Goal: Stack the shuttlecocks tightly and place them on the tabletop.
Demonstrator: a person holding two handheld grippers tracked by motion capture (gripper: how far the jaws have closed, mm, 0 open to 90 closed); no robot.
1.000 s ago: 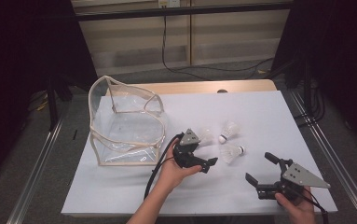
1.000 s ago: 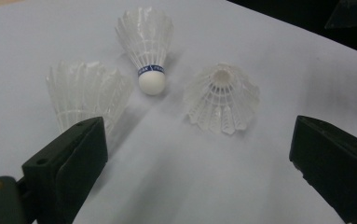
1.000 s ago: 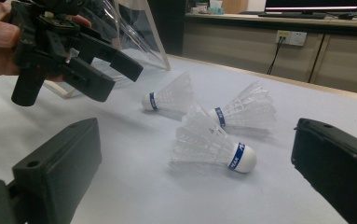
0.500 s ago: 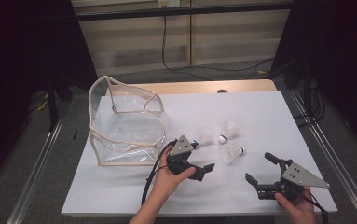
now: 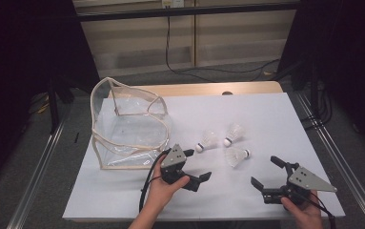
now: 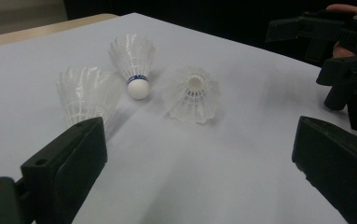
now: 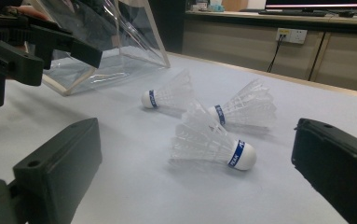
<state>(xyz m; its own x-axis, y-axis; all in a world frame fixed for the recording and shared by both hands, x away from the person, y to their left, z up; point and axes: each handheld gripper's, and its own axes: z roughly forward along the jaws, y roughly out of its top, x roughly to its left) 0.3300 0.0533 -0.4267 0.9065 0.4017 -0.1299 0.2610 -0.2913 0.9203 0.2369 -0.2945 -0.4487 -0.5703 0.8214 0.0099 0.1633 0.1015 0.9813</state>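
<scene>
Three white shuttlecocks lie on their sides in a cluster on the white table: one on the left, one farther back and one nearer. My left gripper stands open just in front of the left one, with nothing between its jaws. In the left gripper view the shuttlecocks lie ahead of its jaws. At the near right my right gripper is open and empty, and the nearest shuttlecock lies just beyond its jaws.
A clear plastic bag with cream trim stands open at the table's left, close behind my left hand. The white table is bare at the back right. Metal rails run along both sides of the table.
My left gripper has drawn back a little toward the near edge and to the left, away from the shuttlecocks, still open. The right gripper and the shuttlecocks have not moved.
</scene>
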